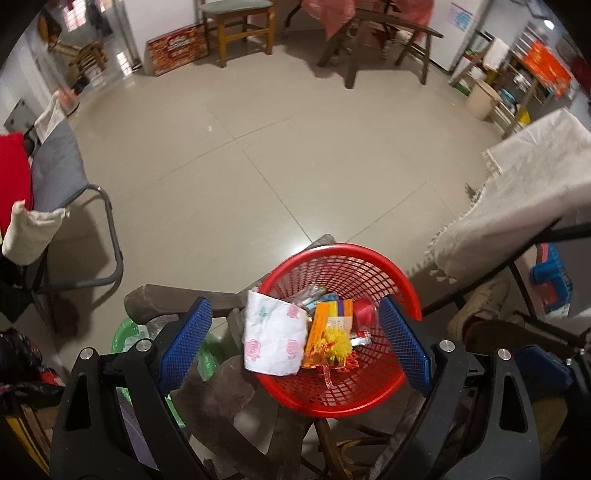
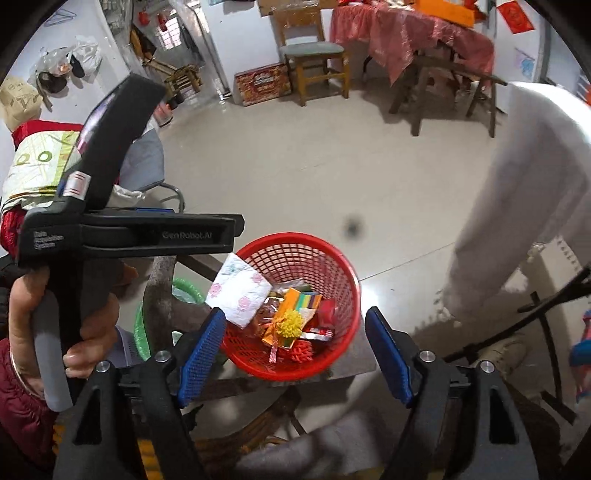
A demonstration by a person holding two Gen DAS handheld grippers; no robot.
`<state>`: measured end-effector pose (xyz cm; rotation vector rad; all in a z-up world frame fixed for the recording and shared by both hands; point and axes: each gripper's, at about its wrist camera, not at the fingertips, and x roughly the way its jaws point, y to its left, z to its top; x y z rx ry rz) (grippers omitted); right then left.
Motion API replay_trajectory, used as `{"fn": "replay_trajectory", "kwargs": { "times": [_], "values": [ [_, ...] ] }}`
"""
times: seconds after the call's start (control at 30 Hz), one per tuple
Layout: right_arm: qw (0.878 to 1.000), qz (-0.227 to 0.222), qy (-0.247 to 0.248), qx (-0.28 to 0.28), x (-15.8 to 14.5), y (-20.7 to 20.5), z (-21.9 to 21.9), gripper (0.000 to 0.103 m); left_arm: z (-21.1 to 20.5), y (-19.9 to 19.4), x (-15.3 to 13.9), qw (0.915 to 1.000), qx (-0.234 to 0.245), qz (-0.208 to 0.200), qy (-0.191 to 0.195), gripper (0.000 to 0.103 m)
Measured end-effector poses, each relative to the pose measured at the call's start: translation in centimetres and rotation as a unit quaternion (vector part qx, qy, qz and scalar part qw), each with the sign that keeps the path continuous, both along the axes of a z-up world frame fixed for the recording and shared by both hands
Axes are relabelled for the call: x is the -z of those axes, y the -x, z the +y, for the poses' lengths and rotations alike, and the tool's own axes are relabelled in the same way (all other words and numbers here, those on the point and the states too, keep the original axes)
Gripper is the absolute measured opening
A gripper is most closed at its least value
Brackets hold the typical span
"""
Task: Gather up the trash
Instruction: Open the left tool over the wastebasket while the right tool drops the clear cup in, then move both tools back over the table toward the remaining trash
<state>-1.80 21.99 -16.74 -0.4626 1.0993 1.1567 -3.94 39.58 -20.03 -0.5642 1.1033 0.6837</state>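
Observation:
A red mesh basket (image 1: 369, 258) (image 2: 332, 266) sits on a dark wooden stool. It holds a white tissue with pink flowers (image 1: 273, 339) (image 2: 238, 291) at its left rim, an orange packet (image 1: 319, 325) (image 2: 291, 302), a yellow pompom (image 1: 336, 343) (image 2: 290, 322) and other wrappers. My left gripper (image 1: 295, 343) is open just above the basket, with the trash between its blue pads. My right gripper (image 2: 295, 354) is open and empty over the basket's near rim. The left gripper's body (image 2: 129, 232), held by a hand, shows in the right wrist view.
A green plastic basin (image 1: 125, 332) (image 2: 142, 328) sits left of the stool. A folding chair with grey and red cloth (image 1: 55, 173) stands at the left. A white fringed cloth (image 1: 517, 195) hangs at the right. A wooden chair (image 1: 240, 26) and benches stand across the tiled floor.

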Motion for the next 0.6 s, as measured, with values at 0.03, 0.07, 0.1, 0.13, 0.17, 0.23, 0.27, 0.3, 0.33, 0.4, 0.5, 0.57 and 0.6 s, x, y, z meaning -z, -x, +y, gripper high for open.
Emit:
{"fn": "replay_trajectory", "kwargs": {
  "times": [0.03, 0.07, 0.1, 0.13, 0.17, 0.23, 0.27, 0.3, 0.33, 0.4, 0.5, 0.57, 0.6],
  "values": [
    [1.000, -0.003, -0.003, 0.003, -0.4, 0.0, -0.4, 0.077, -0.4, -0.2, -0.2, 1.0000, 0.006, -0.003, -0.001, 0.089],
    [1.000, -0.008, -0.008, 0.007, -1.0, 0.0, -1.0, 0.077, -0.7, -0.4, -0.6, 0.9999, 0.012, -0.006, -0.004, 0.088],
    [1.000, -0.011, -0.011, 0.010, -1.3, -0.1, -1.4, 0.077, -1.0, -0.5, -0.8, 0.9998, 0.016, -0.009, -0.008, 0.088],
    [1.000, -0.016, -0.017, 0.014, -1.9, 0.0, -2.0, 0.077, -1.6, -0.7, -1.5, 0.9994, 0.022, -0.016, -0.019, 0.088],
    [0.999, -0.019, -0.021, 0.016, -2.3, 0.1, -2.4, 0.077, -2.0, -0.7, -2.0, 0.9990, 0.026, -0.022, -0.029, 0.089],
    [0.999, -0.031, -0.032, 0.020, -3.4, 0.3, -3.3, 0.077, -3.0, -0.9, -3.3, 0.9974, 0.036, -0.036, -0.052, 0.089],
    [0.998, -0.042, -0.039, 0.023, -4.3, 0.4, -3.9, 0.077, -3.5, -1.0, -4.1, 0.9963, 0.041, -0.045, -0.062, 0.089],
    [0.997, -0.050, -0.043, 0.026, -4.8, 0.5, -4.4, 0.077, -3.9, -1.0, -4.6, 0.9954, 0.045, -0.051, -0.067, 0.089],
    [0.996, -0.063, -0.050, 0.032, -5.8, 0.7, -5.1, 0.077, -4.4, -1.1, -5.3, 0.9941, 0.052, -0.061, -0.074, 0.089],
    [0.994, -0.076, -0.061, 0.041, -6.9, 0.9, -6.2, 0.077, -5.7, -1.2, -6.6, 0.9914, 0.064, -0.079, -0.082, 0.089],
    [0.990, -0.102, -0.080, 0.062, -9.2, 1.2, -8.4, 0.078, -7.4, -1.4, -8.3, 0.9872, 0.081, -0.100, -0.094, 0.089],
    [0.984, -0.124, -0.095, 0.082, -11.0, 1.4, -10.6, 0.079, -8.9, -1.4, -9.7, 0.9828, 0.099, -0.117, -0.103, 0.089],
    [0.982, -0.132, -0.099, 0.089, -11.4, 1.5, -11.3, 0.079, -9.8, -1.4, -10.3, 0.9803, 0.109, -0.126, -0.107, 0.089]
  ]
}}
